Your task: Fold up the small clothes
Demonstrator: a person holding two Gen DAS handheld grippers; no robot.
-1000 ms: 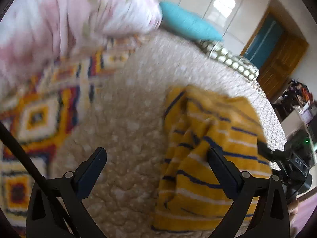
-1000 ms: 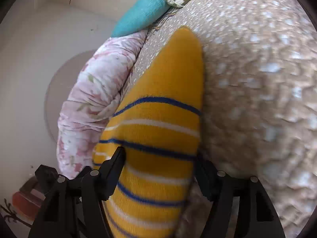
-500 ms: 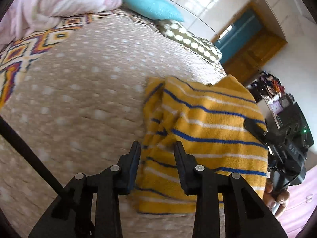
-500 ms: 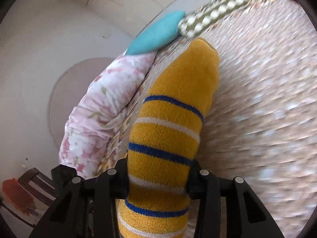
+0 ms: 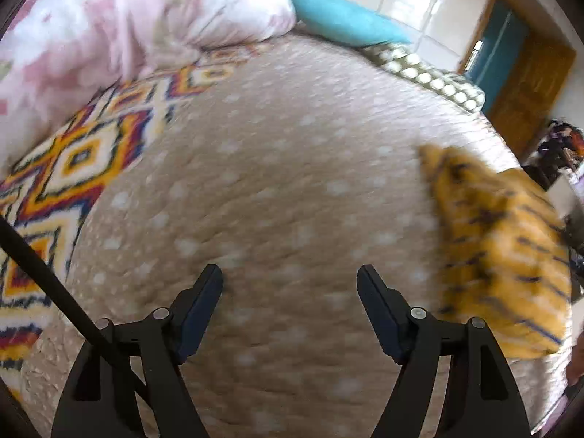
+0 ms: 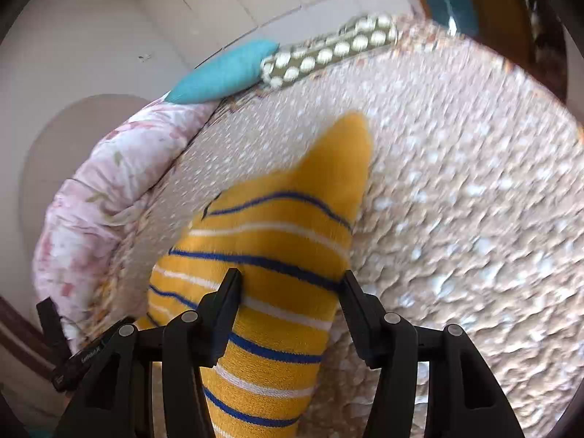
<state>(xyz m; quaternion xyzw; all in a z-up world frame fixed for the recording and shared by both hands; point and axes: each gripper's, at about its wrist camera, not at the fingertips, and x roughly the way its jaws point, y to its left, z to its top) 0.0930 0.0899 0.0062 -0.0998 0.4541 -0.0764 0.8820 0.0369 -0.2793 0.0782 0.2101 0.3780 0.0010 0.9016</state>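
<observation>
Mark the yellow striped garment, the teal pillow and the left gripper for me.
yellow striped garment [image 6: 262, 241], right wrist view, striped middle.
teal pillow [image 5: 339, 18], left wrist view, centre of cushion.
left gripper [image 5: 290, 273], left wrist view, midway between fingertips.

Striped garment [image 5: 507, 255] motion-blurred in left view; lower end cut by frame bottom in right view; pad contact unclear.

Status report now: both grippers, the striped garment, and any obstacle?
Left gripper open, nothing between fingers, jaws just opening. Right gripper jaws just opening, yellow striped garment between fingers. No obstacle on beige blanket.
</observation>
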